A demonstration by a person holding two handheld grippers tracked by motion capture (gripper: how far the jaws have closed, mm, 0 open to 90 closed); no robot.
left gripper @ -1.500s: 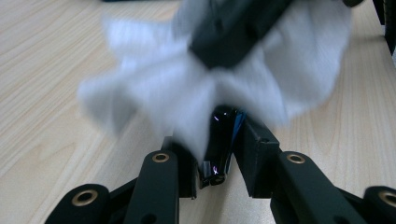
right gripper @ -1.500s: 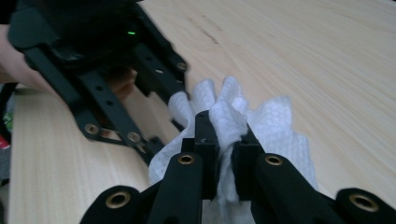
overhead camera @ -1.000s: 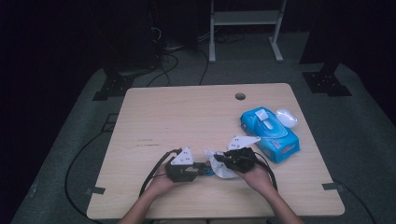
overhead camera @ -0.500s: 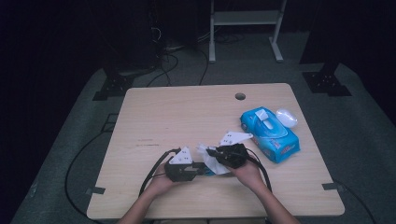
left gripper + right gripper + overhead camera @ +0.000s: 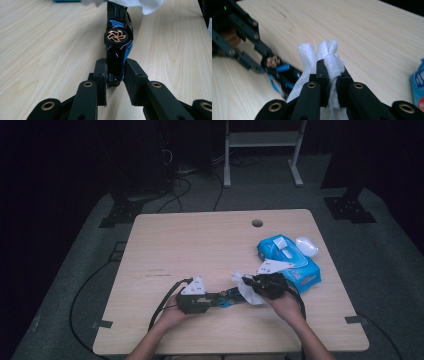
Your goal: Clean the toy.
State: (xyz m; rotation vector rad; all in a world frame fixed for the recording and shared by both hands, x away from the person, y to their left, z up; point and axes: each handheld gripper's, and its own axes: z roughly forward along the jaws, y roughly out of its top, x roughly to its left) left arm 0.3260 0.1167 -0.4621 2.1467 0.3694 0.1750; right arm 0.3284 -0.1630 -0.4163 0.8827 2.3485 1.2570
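A black and blue toy car with copper wheels lies on its side just above the table, and my left gripper is shut on its near end. In the high view the left gripper points right and the car sticks out toward the other hand. My right gripper is shut on a crumpled white wipe. The wipe hangs over the car's far end, touching it. The right gripper points left, facing the left one.
A blue pack of wipes lies at the table's right, just behind my right hand, with a white oval object beside it. A cable hole sits near the far edge. Cables trail from both grippers toward the front edge.
My right gripper carried the wipe left along the car, then came back to the right. The left gripper and the car kept still.
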